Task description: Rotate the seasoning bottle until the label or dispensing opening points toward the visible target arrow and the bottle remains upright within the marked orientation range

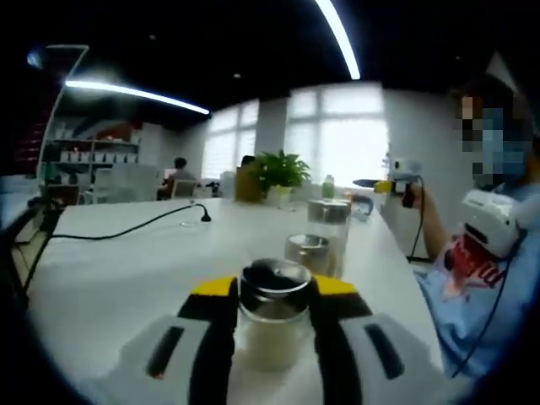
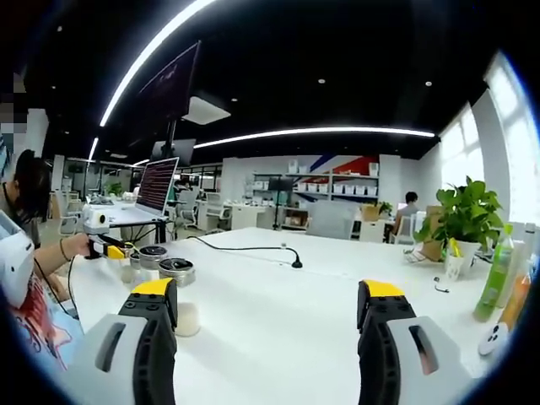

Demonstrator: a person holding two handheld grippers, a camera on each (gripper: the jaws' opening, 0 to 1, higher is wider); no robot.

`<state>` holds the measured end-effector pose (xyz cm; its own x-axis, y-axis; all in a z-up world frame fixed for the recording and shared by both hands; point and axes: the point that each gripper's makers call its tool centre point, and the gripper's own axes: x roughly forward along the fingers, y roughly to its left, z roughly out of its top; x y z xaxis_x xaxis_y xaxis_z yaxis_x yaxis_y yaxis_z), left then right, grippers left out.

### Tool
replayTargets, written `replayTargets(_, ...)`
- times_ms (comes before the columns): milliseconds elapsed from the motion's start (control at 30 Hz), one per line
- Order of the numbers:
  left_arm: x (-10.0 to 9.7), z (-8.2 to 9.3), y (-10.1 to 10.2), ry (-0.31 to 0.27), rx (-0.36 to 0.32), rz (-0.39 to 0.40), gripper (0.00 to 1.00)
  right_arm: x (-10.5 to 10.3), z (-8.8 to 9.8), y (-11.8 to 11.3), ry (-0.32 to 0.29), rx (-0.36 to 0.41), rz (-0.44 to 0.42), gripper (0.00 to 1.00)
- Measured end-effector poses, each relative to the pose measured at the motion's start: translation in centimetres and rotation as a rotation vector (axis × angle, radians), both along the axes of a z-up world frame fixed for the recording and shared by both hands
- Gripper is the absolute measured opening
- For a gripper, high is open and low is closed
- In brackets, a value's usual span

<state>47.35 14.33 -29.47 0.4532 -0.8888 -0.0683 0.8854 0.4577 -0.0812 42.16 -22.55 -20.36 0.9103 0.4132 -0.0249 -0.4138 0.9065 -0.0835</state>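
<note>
White and long, the table (image 1: 126, 278) is seen in a big office with bright windows and strip lights on a dark ceiling. A black cable (image 1: 126, 229) is laid across the table top. A green potted plant (image 1: 278, 173) is placed at the far end of the table.

In the left gripper view, the left gripper (image 1: 272, 316) is closed around a seasoning bottle (image 1: 274, 316). The bottle is made of clear glass, has a shiny metal lid, and is partly filled with something white. It is held upright, with a black and yellow jaw pressed on each side. Just behind it, two more jars with metal lids (image 1: 321, 236) are stood on the table. A person in a blue shirt (image 1: 472, 278) is seen at the side of the table.

In the right gripper view, the right gripper (image 2: 270, 304) is held wide apart over the bare table, with nothing between its jaws. The seasoning bottle is seen far off to the left, near the person's hand (image 2: 80, 246), beside the other jars. A green bottle (image 2: 496, 283) is stood near the plant on the right. Shelves and a screen are seen at the back of the room.
</note>
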Motion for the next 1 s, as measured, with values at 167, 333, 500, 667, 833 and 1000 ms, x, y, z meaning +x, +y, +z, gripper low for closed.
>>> replayTargets(167,-0.1,0.0,0.0,0.001,0.009,-0.034,0.35,-0.1,0.0,0.0,-0.001,-0.021,-0.016,0.9)
replayTargets(333,-0.3,0.0,0.0,0.019,-0.019,-0.058,0.36,-0.1,-0.1,0.3,0.007,-0.021,-0.004,0.9)
replayTargets(500,-0.8,0.3,0.3,0.012,-0.061,-0.062,0.48,-0.1,-0.4,0.5,0.019,-0.029,0.001,0.9)
replayTargets(667,-1.5,1.2,0.5,-0.009,-0.077,-0.034,0.53,-0.3,-0.4,0.2,0.017,-0.043,-0.01,0.9)
replayTargets(833,-1.1,0.9,0.8,-0.022,-0.054,0.027,0.53,-0.7,-0.1,0.5,0.013,-0.055,-0.017,0.9)
replayTargets(1000,-1.1,0.9,1.7,0.008,-0.063,0.091,0.59,-1.1,0.4,1.2,-0.002,-0.068,-0.004,0.9)
